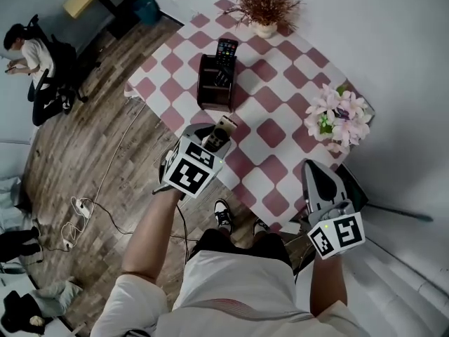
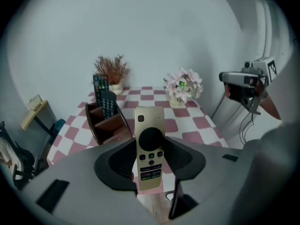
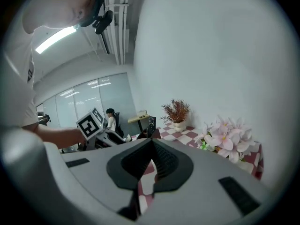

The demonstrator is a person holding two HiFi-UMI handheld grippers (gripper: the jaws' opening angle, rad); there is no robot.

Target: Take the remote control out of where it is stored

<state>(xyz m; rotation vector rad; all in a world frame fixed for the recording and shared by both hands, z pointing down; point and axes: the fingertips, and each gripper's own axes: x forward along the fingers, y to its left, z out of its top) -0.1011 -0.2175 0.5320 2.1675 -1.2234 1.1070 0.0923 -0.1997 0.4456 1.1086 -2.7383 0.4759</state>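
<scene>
A gold remote control (image 2: 150,146) stands upright between the jaws of my left gripper (image 2: 150,172), which is shut on its lower half. In the head view the left gripper (image 1: 215,137) holds this gold remote (image 1: 224,126) above the near-left edge of the table, apart from the brown wooden holder (image 1: 214,83). Two black remotes (image 1: 226,51) stand in that holder (image 2: 108,124). My right gripper (image 1: 317,177) hovers at the table's near-right corner, jaws together with nothing in them (image 3: 151,143).
The pink and white checked table (image 1: 270,135) carries a dried plant in a white pot (image 1: 265,9) at the back and pink flowers (image 1: 340,118) at the right. Cables lie on the wooden floor (image 1: 84,209) at the left. A person sits at the far left (image 1: 31,51).
</scene>
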